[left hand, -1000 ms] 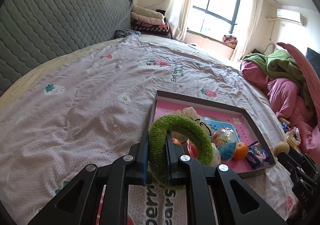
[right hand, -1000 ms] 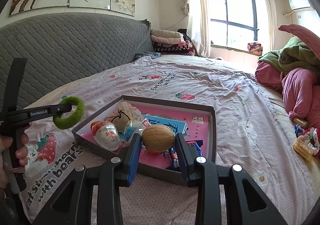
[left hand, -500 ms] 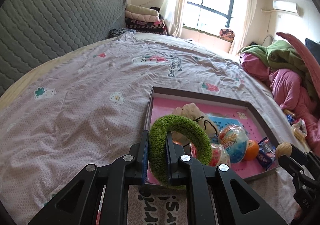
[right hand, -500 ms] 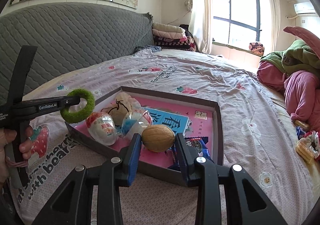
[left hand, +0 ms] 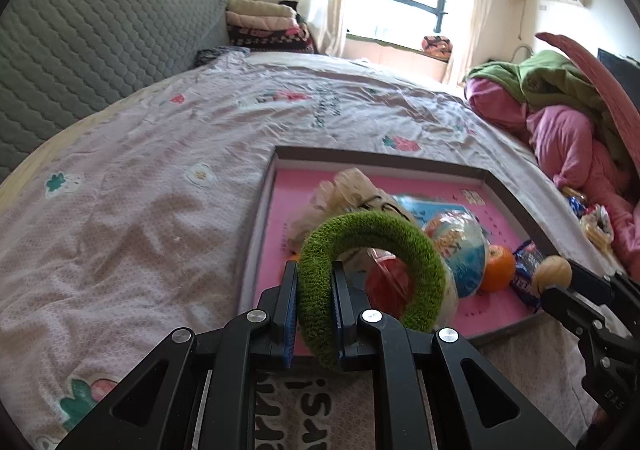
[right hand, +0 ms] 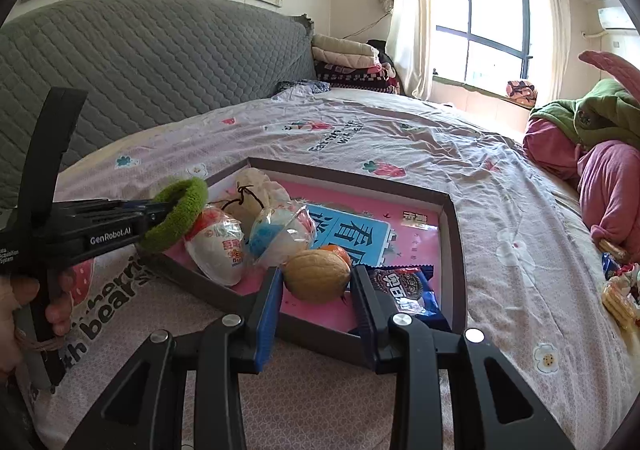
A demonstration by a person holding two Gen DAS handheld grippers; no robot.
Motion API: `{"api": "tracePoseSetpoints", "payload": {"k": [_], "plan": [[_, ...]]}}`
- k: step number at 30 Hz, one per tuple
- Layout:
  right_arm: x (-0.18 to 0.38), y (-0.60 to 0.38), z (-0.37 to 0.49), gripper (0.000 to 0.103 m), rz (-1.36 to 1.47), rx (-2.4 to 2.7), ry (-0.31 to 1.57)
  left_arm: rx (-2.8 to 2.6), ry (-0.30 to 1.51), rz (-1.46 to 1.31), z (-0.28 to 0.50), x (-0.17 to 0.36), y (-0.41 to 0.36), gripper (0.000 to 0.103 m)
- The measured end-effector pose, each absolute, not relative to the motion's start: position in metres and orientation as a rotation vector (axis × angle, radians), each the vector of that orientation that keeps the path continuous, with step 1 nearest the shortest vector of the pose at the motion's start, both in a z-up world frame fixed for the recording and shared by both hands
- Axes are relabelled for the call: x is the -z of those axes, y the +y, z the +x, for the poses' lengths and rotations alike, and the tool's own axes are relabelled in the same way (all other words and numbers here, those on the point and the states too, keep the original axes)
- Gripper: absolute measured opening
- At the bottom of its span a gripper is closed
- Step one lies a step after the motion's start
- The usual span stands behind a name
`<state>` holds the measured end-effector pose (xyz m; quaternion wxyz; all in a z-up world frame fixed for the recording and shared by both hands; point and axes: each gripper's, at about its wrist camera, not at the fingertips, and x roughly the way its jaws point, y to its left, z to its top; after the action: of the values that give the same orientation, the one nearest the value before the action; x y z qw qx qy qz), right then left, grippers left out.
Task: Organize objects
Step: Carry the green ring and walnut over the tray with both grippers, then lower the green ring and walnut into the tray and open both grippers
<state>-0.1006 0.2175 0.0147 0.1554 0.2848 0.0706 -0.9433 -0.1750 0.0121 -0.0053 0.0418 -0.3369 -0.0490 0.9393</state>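
Observation:
A shallow box (left hand: 384, 159) with a pink floor lies on the bed; it also shows in the right wrist view (right hand: 454, 210). It holds a cloth pouch (right hand: 256, 194), two wrapped toy eggs (right hand: 218, 246), an orange (left hand: 496, 268), a blue card and an Oreo packet (right hand: 404, 286). My left gripper (left hand: 314, 290) is shut on a green fuzzy ring (left hand: 376, 246), held above the box's near left corner. My right gripper (right hand: 316, 286) is shut on a walnut (right hand: 318, 280), held above the box's near edge.
A grey quilted headboard (right hand: 140, 62) runs along the left. Pink and green bedding (left hand: 560, 118) is piled at the right. Loose snack packets (right hand: 618, 282) lie on the sheet right of the box. Folded blankets (right hand: 348, 62) are stacked by the window.
Both grippers have moved forward toward the box with their loads. The ring now hangs over the box's left corner and the walnut over its near edge.

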Motion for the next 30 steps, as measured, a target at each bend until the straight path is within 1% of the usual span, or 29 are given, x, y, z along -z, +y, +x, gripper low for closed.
{"api": "tracePoseSetpoints", "payload": {"k": [12, 17, 30], "plan": [[-0.006, 0.213, -0.110, 0.035, 0.863, 2.684, 0.210, -2.867, -0.092, -1.027, -0.176, 0.010, 0.021, 0.016], [-0.004, 0.214, -0.116, 0.036, 0.878, 2.677, 0.199, -2.861, -0.102, -1.022, -0.181, 0.011, 0.020, 0.016], [0.002, 0.207, -0.118, 0.036, 0.904, 2.658, 0.240, -2.869, -0.041, -1.014, -0.182, 0.008, 0.028, 0.017]]}}
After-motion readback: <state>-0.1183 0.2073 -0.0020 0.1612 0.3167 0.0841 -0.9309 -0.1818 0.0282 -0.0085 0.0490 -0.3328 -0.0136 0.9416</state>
